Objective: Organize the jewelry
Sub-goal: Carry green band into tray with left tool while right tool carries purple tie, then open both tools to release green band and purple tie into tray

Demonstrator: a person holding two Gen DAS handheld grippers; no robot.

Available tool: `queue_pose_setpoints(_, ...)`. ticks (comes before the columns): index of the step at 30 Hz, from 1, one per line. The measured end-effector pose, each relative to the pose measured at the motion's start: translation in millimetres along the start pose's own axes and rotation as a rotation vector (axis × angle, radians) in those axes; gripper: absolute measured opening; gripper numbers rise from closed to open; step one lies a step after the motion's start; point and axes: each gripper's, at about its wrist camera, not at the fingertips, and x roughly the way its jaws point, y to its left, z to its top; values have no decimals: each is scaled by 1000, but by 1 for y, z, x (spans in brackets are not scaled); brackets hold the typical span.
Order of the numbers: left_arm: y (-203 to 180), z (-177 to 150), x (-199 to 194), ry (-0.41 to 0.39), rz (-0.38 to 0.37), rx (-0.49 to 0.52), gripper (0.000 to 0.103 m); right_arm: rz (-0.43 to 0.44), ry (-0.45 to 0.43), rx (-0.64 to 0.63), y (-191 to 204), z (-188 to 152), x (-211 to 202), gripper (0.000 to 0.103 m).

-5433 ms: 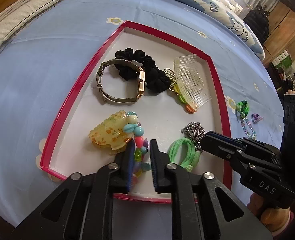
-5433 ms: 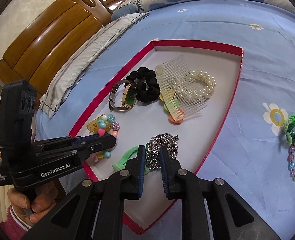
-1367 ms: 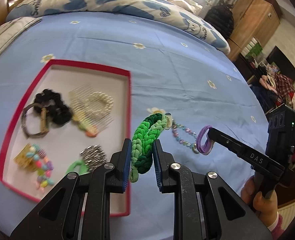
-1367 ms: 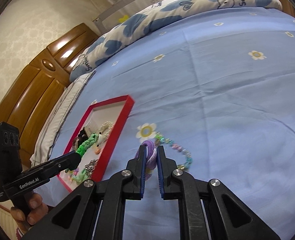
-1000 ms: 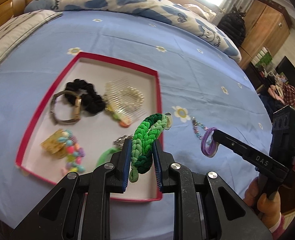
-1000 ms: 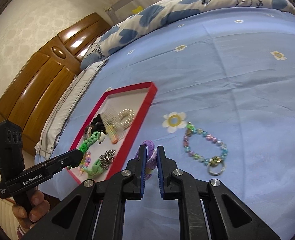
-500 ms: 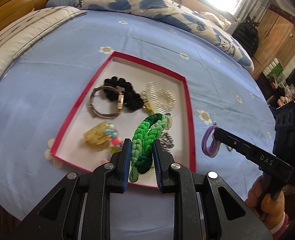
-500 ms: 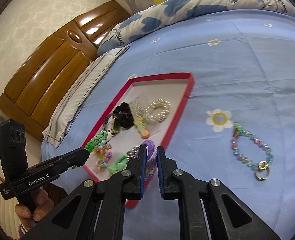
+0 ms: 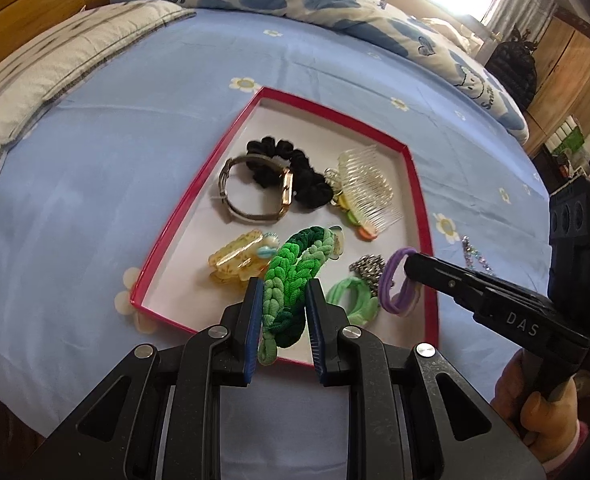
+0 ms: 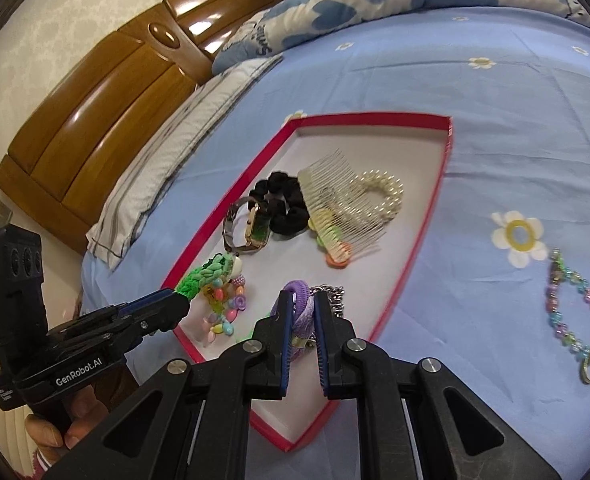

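Over the crowded red tray — left tongs clamp a green braid, right tongs a purple tie.

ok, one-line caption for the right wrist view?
Right gripper carries a purple hair tie over the red tray.

A blue daisy-print bedsheet is covering the bed. A heart-patterned quilt is lying across its far end, beside a striped pillow. A wooden headboard is standing behind. A black backpack is leaning against a wooden cabinet.
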Motion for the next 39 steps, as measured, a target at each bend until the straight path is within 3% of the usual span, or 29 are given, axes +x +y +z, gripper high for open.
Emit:
queue_pose_setpoints(14,4,-5,16,34,17,-3,21,-25,56,-3,-5,1,19,16)
queue_pose_setpoints(22,6,-5,17,41,15,-15,23,-19,51,9,-6,2,18,24)
queue_pose_setpoints(33,5,-5,14,41,9,-20,33,-15,28,5,-3,4,8,38)
queue_pose_setpoints(39,4,-5,9,31,3,-19,37,-8,7,15,-4,5,1,39)
